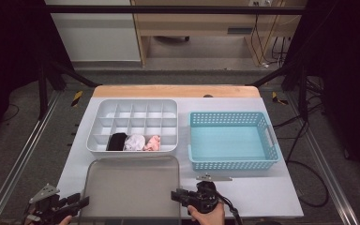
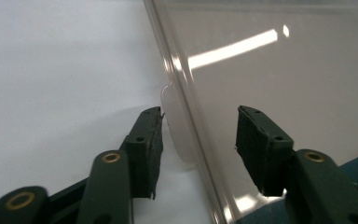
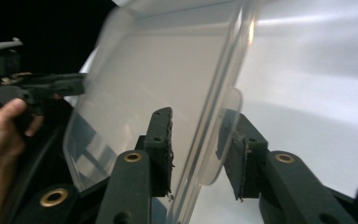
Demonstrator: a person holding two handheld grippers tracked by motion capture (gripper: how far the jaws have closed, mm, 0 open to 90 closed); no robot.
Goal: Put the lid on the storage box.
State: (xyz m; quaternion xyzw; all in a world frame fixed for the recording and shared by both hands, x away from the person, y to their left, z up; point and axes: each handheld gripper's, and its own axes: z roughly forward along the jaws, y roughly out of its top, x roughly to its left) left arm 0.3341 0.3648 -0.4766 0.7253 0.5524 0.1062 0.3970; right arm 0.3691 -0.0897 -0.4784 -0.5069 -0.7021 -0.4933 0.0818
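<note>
Left black two-jaw gripper [image 2: 198, 140]: matte black arms with brass-coloured pivot rivets behind ribbed, frayed-edged black pads [image 2: 151, 149], each fixed by small screws. Right black two-jaw gripper [image 3: 198, 149]: identical arms, rivets and pads. Grey three-cornered plate [image 1: 47, 191] sits atop the left gripper; a black cable [image 1: 232, 213] trails behind the right gripper.

No legible text, label, brand, number or sign noted anywhere: none on the clear lid [image 1: 131, 187] between my jaws, none on the white divided tray [image 1: 98, 126], the blue basket [image 1: 234, 164] or the worktop [image 1: 262, 192].
</note>
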